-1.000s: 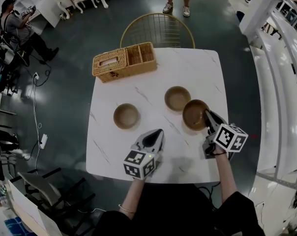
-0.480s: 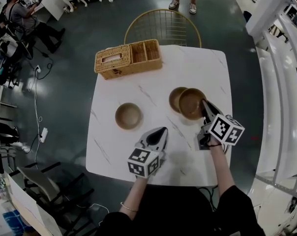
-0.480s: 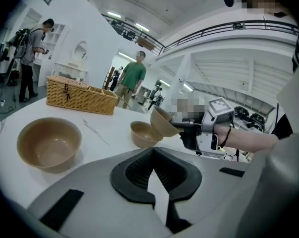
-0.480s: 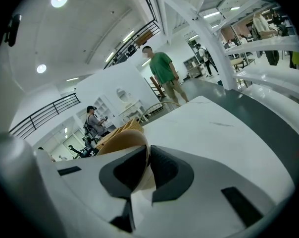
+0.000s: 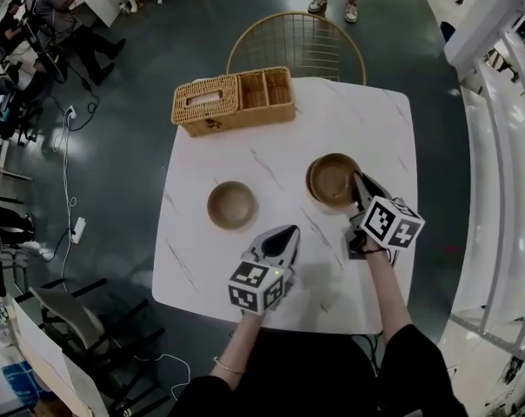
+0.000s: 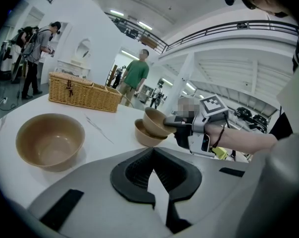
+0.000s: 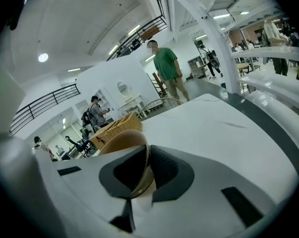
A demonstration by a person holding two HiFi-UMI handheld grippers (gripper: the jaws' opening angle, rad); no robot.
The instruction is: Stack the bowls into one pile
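White marbled tabletop (image 5: 245, 159) | right tongs (image 5: 358, 183) clamped on the rim of tilted bowl (image 5: 335, 181), partly inside second bowl (image 6: 146, 136) | left tongs (image 5: 287, 231) closed, empty, nearer the person | third bowl (image 5: 232, 205) left, apart | wicker basket (image 5: 235, 101) at far edge
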